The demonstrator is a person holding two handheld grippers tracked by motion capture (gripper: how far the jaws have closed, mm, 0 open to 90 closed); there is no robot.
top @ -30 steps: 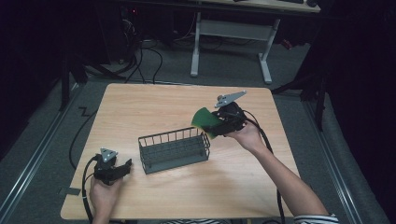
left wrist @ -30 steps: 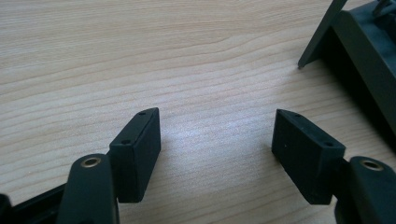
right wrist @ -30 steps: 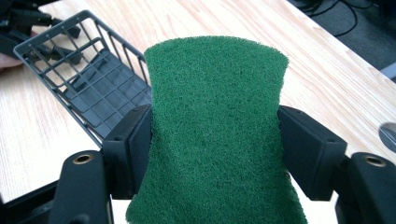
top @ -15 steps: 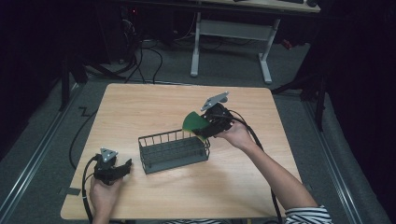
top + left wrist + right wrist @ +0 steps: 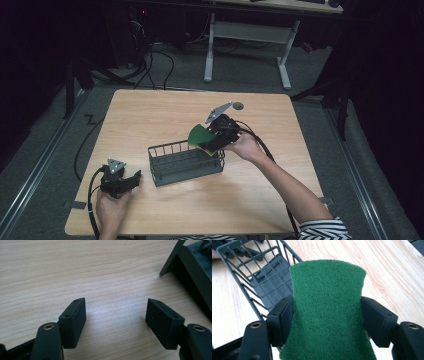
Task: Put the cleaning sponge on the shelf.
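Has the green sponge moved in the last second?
Yes. The green sponge, in the right gripper, has shifted left, toward the wire basket.

The sponge (image 5: 327, 312) runs off the bottom edge; it hides part of the basket (image 5: 262, 277).

Rough green fibrous scouring pad (image 5: 327, 310), matt dark wire basket (image 5: 185, 163), smooth pale wood-grain table (image 5: 150, 115)

Wooden table (image 5: 165, 115) on dim grey floor (image 5: 60, 125).
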